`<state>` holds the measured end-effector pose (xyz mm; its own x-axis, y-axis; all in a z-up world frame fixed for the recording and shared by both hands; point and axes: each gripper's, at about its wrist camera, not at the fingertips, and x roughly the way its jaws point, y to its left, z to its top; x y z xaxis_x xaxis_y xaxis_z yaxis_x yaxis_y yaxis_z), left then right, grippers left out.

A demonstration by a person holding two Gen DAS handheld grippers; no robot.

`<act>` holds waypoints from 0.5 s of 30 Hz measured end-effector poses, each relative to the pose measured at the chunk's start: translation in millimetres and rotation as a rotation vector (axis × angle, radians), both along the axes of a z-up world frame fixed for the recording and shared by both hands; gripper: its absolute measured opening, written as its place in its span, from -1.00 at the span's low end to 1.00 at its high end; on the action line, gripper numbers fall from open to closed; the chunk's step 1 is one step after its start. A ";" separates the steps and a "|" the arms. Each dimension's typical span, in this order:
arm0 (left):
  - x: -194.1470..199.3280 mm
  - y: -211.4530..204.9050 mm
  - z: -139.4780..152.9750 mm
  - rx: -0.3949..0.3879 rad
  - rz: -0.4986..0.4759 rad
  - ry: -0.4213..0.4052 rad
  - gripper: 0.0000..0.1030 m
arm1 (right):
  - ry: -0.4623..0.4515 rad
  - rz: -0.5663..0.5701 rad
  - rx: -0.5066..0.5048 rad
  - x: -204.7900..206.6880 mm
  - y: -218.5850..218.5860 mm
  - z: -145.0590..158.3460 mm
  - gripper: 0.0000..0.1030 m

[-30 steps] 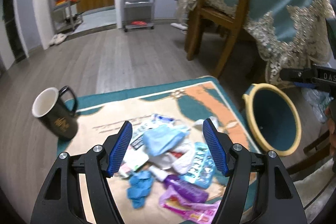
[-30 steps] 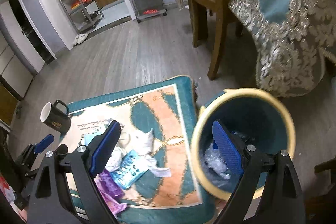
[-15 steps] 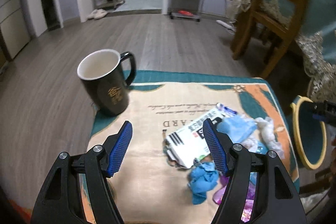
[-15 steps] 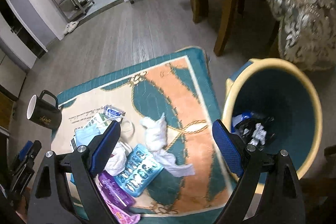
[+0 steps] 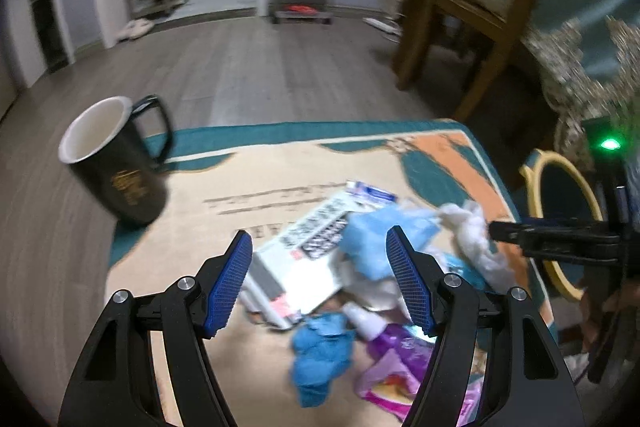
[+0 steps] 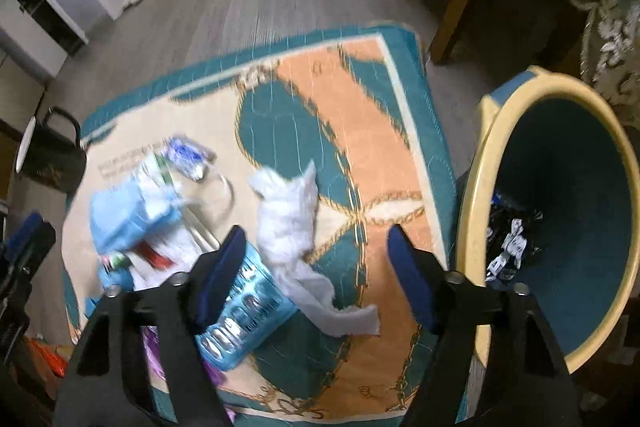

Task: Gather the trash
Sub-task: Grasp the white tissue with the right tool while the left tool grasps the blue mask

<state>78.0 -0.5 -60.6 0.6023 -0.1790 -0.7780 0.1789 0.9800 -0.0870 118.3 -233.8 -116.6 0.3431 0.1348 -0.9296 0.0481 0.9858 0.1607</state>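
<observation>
**Both grippers spread above the trash**

Fingers of my left gripper [image 5: 320, 283] are spread wide with nothing between them, above the trash pile [image 5: 360, 267] on the mat [image 5: 280, 163]. Beyond my left finger stands a black mug [image 5: 116, 167], its white inside bare. My right gripper [image 6: 314, 267] is also spread, over the white tissue [image 6: 288, 211]. Right of its fingers the bin [image 6: 480, 187] holds some crumpled wrappers [image 6: 508, 247].

Patterned mat [image 6: 384, 115] carries trash pile [image 5: 360, 267], mug [image 5: 116, 167].
</observation>
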 end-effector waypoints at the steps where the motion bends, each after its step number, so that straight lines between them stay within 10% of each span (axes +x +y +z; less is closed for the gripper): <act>1: 0.9 -5.0 -1.2 -0.005 -0.016 0.002 0.35 | 0.020 0.003 0.013 -1.3 -2.5 -6.6 0.23; 10: 17.3 -26.9 -22.3 -0.040 -0.036 0.087 0.08 | 0.081 0.029 0.052 -3.7 -2.5 -25.2 -0.06; 15: 19.8 -29.8 -28.4 -0.049 -0.045 0.122 -0.70 | 0.081 0.053 0.069 -4.6 -2.3 -23.8 -0.46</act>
